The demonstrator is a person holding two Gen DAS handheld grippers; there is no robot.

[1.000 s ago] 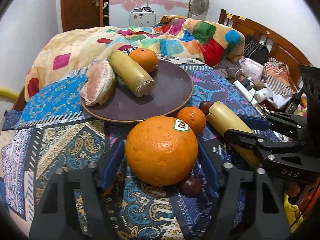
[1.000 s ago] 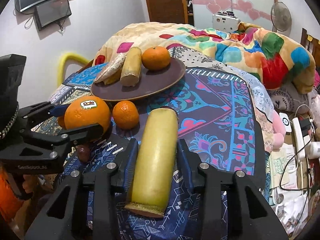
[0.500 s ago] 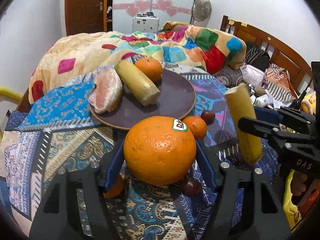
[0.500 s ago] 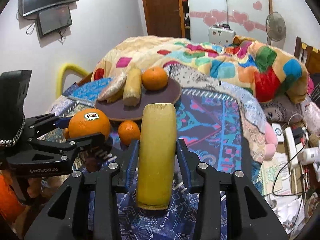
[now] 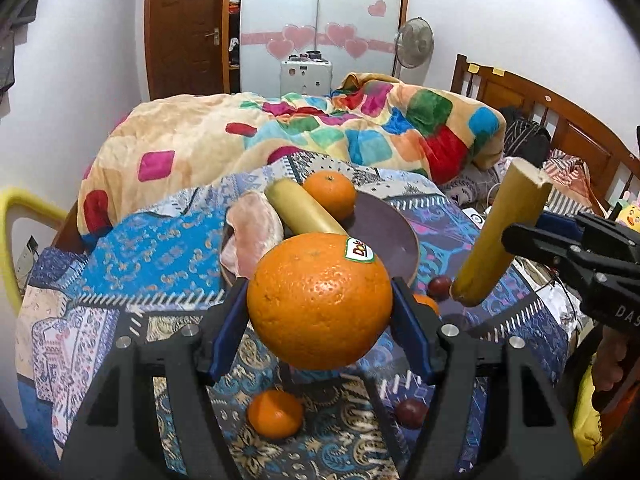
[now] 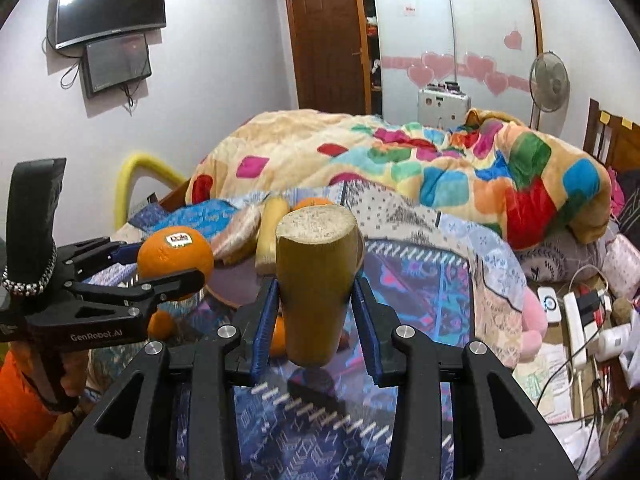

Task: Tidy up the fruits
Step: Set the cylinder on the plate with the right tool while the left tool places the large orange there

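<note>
My left gripper (image 5: 320, 308) is shut on a large orange with a Dole sticker (image 5: 319, 300) and holds it above the patterned cloth; it also shows in the right wrist view (image 6: 175, 254). My right gripper (image 6: 316, 312) is shut on a yellow sugarcane piece (image 6: 314, 280), tilted upward, seen at right in the left wrist view (image 5: 500, 240). The brown round plate (image 5: 384, 228) behind holds a pomelo segment (image 5: 252, 232), a second sugarcane piece (image 5: 300, 210) and an orange (image 5: 330, 196).
Two small oranges (image 5: 275, 414) (image 5: 426, 304) and two dark round fruits (image 5: 410, 413) (image 5: 439, 288) lie on the patterned cloth (image 5: 160, 248). A colourful quilt (image 5: 320, 128) lies behind. Cables and a power strip (image 6: 576, 320) lie at right.
Both grippers have lifted their fruit well off the cloth. The sugarcane piece has tipped from lying flat to pointing up. A small orange under the left gripper has come into view.
</note>
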